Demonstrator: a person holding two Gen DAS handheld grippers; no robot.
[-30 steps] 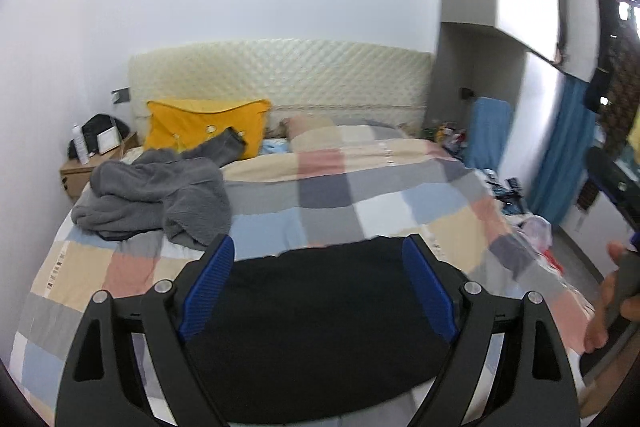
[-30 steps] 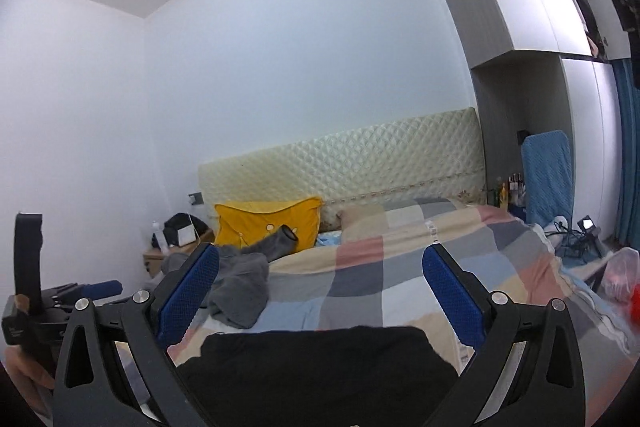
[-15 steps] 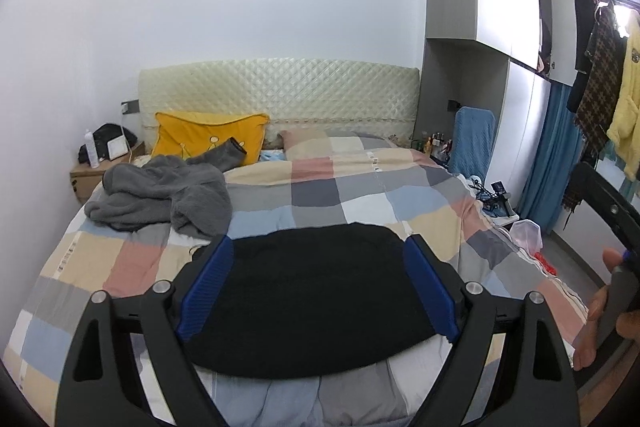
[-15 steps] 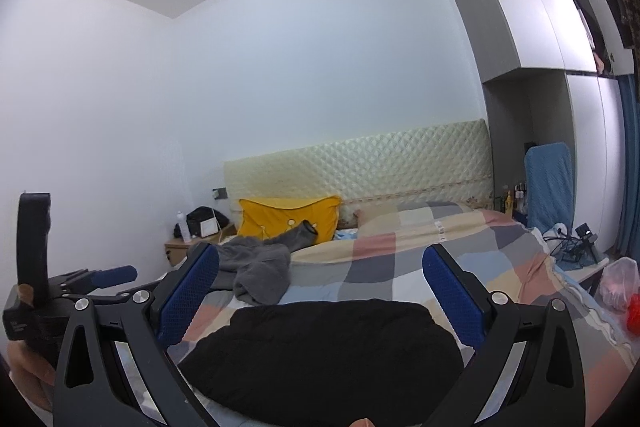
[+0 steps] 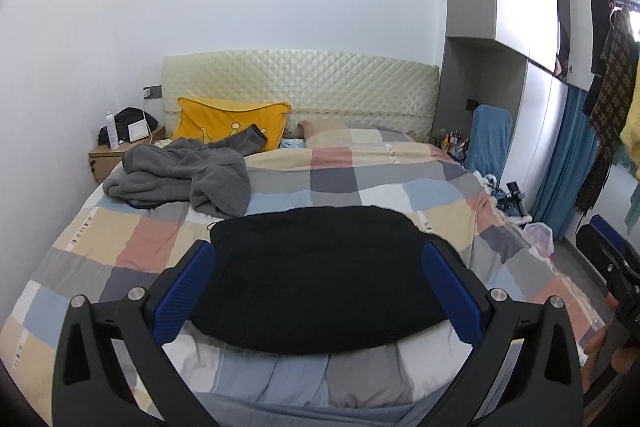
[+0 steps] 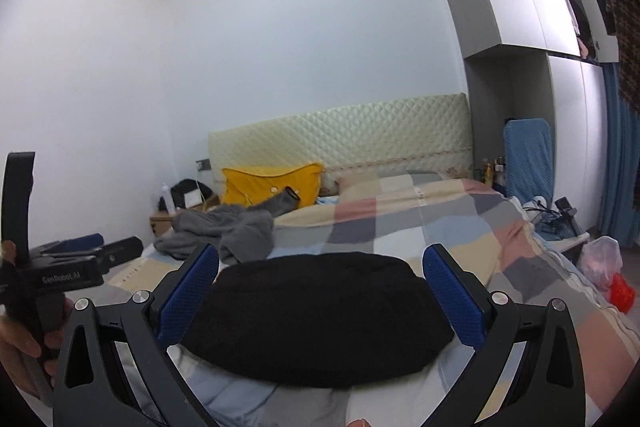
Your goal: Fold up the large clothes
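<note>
Folded black garment on the checked bed, both tools wide and empty.
The folded black fabric garment [image 5: 320, 275] lies flat near the foot of the patchwork-quilted bed [image 5: 360, 183]. The left tool [image 5: 320, 291], jaws just opened further, and the right tool [image 6: 320, 295] both hover apart from it, gripping nothing. A crumpled grey fleece garment [image 5: 180, 175] lies beside the yellow pillow [image 5: 228, 123].

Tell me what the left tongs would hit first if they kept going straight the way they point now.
Most likely the folded black garment on the checked quilt: it lies straight ahead between the open left tongs, which hold nothing. How near it is cannot be judged from this view.
</note>
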